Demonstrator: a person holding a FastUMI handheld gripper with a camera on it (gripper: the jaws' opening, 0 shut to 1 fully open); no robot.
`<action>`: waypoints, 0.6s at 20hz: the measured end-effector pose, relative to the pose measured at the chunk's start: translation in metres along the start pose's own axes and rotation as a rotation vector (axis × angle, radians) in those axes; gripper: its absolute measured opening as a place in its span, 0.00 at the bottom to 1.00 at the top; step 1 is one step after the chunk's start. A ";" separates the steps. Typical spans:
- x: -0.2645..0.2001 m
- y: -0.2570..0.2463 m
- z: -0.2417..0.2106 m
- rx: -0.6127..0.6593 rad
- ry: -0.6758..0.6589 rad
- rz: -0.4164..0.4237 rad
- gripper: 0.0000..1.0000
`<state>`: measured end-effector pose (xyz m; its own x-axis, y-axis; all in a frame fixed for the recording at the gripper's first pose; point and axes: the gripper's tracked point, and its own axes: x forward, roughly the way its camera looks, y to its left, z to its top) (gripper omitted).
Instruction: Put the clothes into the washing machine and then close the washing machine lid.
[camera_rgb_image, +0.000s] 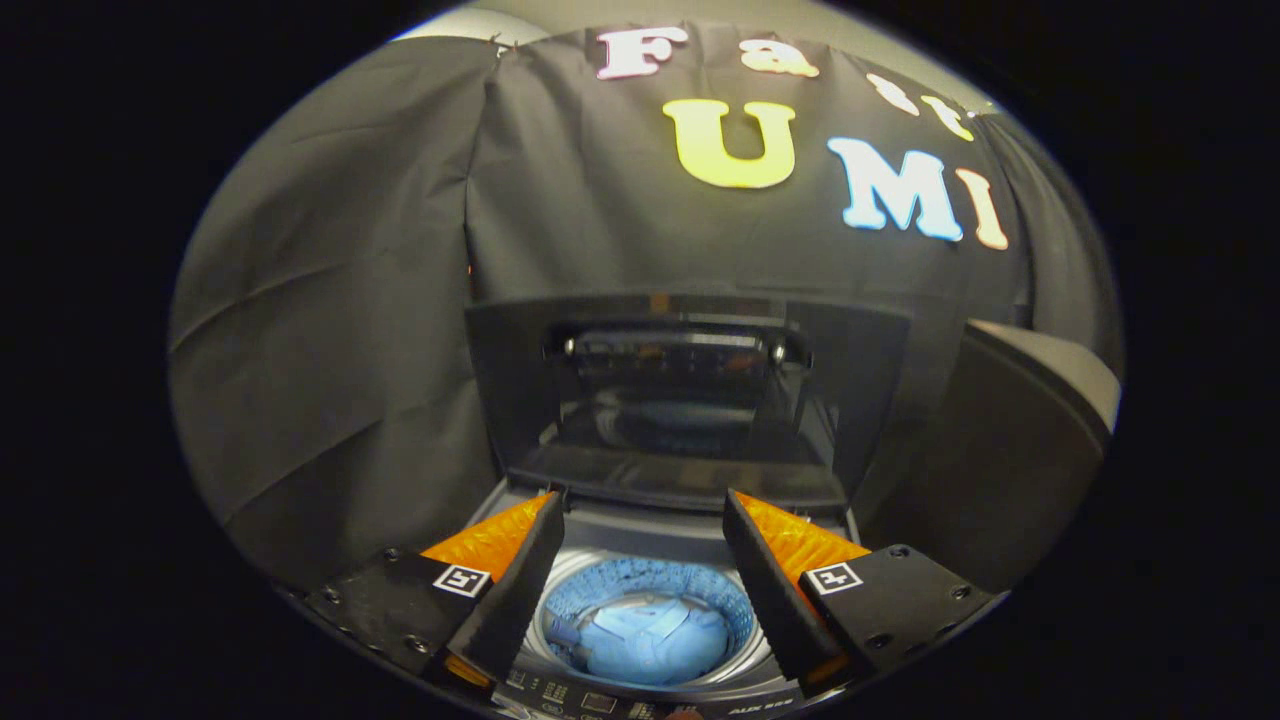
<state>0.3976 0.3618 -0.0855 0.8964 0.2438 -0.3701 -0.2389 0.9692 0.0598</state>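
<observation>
1. Black cloth hangs as the booth's wall behind a top-loading washing machine, whose drum opening sits low, between the two fingers.
2. Light blue clothes lie at the bottom of the drum, inside its perforated wall; nothing hangs over the rim, so the loading step looks done.
3. Standing wide apart and empty, the gripper holds nothing; the fingers hover above the opening with the drum showing in the gap between them.
4. Raised and propped back, the lid stands just ahead of and above the fingertips, its glossy inner face turned toward the gripper and reflecting the drum.
5. Across the upper part of the lid, a handle bar runs side to side, crosswise to the fingers' line.
6. What matters for closing: the lid's free edge is up and beyond the fingertips, its hinge low near them, so the gripper would probably need to reach forward and up, then bring the lid toward itself and down.
</observation>
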 end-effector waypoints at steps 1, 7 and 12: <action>-0.002 -0.001 0.012 0.004 -0.029 -0.005 0.98; 0.010 -0.017 0.072 0.015 -0.137 -0.065 0.98; 0.036 -0.029 0.103 0.016 -0.155 -0.100 0.98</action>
<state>0.4751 0.3458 -0.0055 0.9625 0.1471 -0.2280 -0.1405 0.9891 0.0446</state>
